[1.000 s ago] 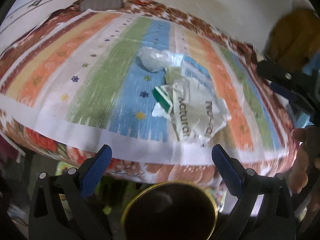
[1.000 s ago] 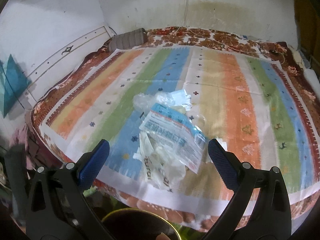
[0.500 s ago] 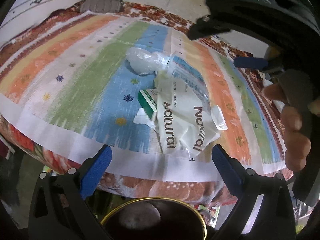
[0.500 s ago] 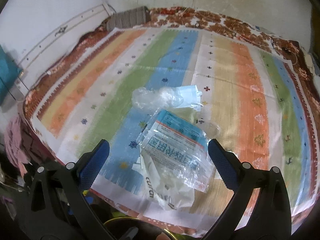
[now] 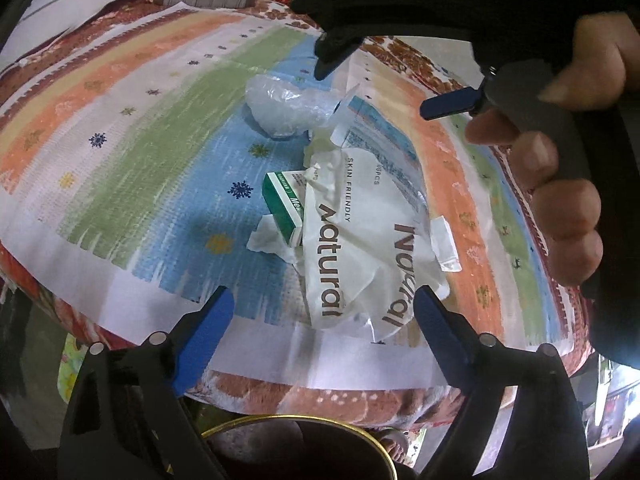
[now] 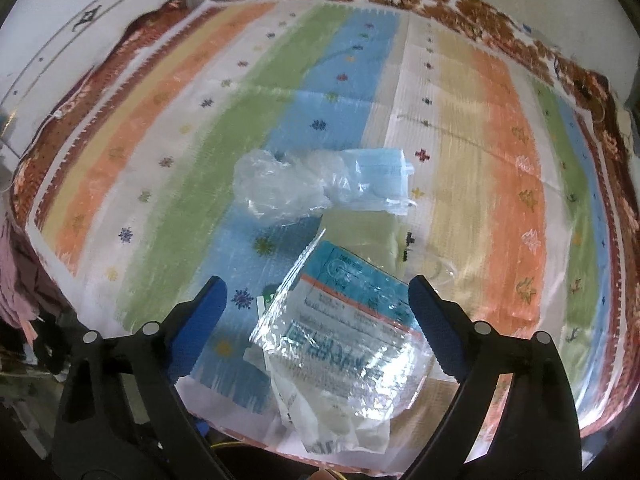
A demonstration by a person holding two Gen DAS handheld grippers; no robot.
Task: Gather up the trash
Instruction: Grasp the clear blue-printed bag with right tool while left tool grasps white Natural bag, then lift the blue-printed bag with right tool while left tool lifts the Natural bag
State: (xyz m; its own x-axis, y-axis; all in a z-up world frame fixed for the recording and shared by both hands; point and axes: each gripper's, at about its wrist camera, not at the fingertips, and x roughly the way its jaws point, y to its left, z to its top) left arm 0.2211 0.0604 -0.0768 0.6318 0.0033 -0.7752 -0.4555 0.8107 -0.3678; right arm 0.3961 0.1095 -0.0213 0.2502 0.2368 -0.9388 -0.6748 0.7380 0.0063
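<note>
Nothing is getting collected yet: the striped woven mat point(image 5: 120, 128) is carrying the whole pile, white "Natural" wrapper point(image 5: 360, 248) near its front edge, crumpled clear bag point(image 6: 280, 184) behind, green carton point(image 5: 284, 204) alongside. Left gripper point(image 5: 324, 320) and right gripper point(image 6: 316, 308) are closing, wide, empty.

Trash heap on the striped mat

A crumpled white "Natural" plastic bag point(image 5: 360, 256) overlaps a small green-white carton point(image 5: 284, 208); a clear printed blue packet point(image 6: 344, 320) and a crumpled transparent bag point(image 6: 280, 188) lie beside.
</note>
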